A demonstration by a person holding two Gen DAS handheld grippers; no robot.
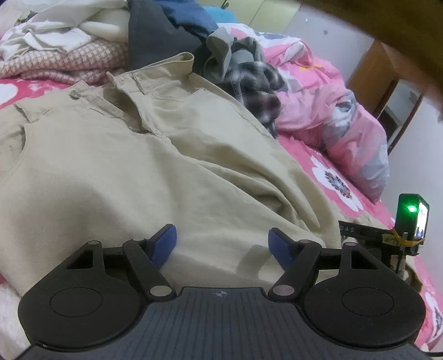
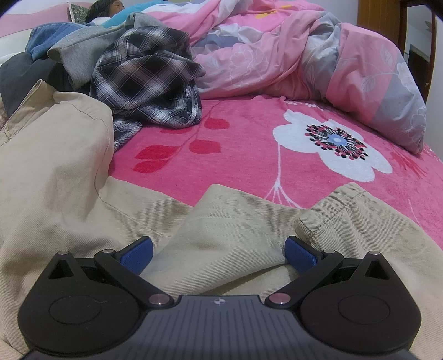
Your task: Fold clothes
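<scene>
Beige trousers lie spread on the bed, with the waistband, button and open zip toward the far side. My left gripper hovers low over the thigh area, open, its blue pads wide apart and nothing gripped. In the right wrist view the trouser legs run across the foreground, and a stitched hem is turned up at the right. My right gripper is open over this cloth. A fold of fabric rises between its pads, and the right pad sits close against the hem.
A plaid shirt lies crumpled beyond the trousers, beside grey, dark and blue garments. White and checked clothes are piled at the far left. A pink quilt is bunched on the flowered sheet. A person lies at the bed's head.
</scene>
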